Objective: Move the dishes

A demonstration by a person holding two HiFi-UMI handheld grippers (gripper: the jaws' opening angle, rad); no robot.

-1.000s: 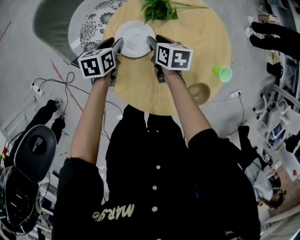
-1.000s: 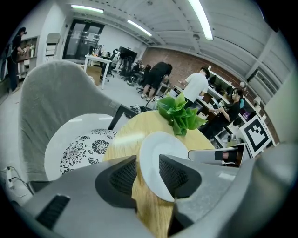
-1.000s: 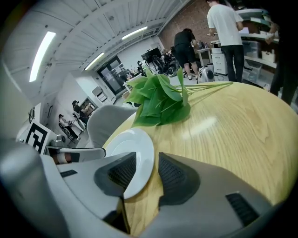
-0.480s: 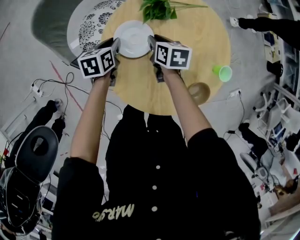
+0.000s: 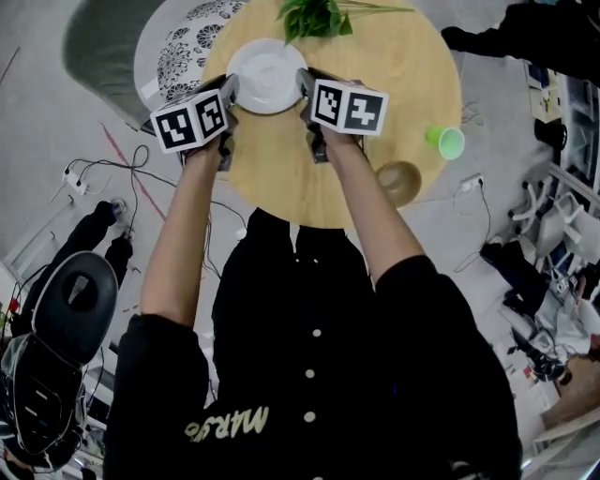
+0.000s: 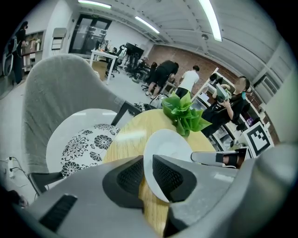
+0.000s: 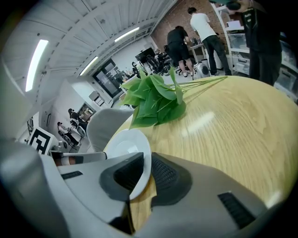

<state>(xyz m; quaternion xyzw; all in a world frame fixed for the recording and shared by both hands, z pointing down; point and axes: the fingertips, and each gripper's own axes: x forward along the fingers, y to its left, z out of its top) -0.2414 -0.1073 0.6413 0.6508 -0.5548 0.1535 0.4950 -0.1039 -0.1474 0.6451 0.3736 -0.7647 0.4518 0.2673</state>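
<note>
While it is being pinched at two opposite rims, the white plate (image 5: 265, 75) is being held at the far side of the round wooden table (image 5: 281, 178). The left gripper (image 5: 232, 91) and the right gripper (image 5: 302, 84) are being clamped onto it, their jaws having just been closing. The pinched edges are being hidden by the pads (image 6: 170, 176), so contact with the table cannot be judged. A green plant (image 5: 314, 17) is being cut off at the table's far edge, and a patterned cushion (image 5: 187, 52) is being shown left of the table.

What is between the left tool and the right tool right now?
The white plate: the head view shows the left tool and right tool on opposite sides of its rim, their jaws having just closed further onto it.
</note>
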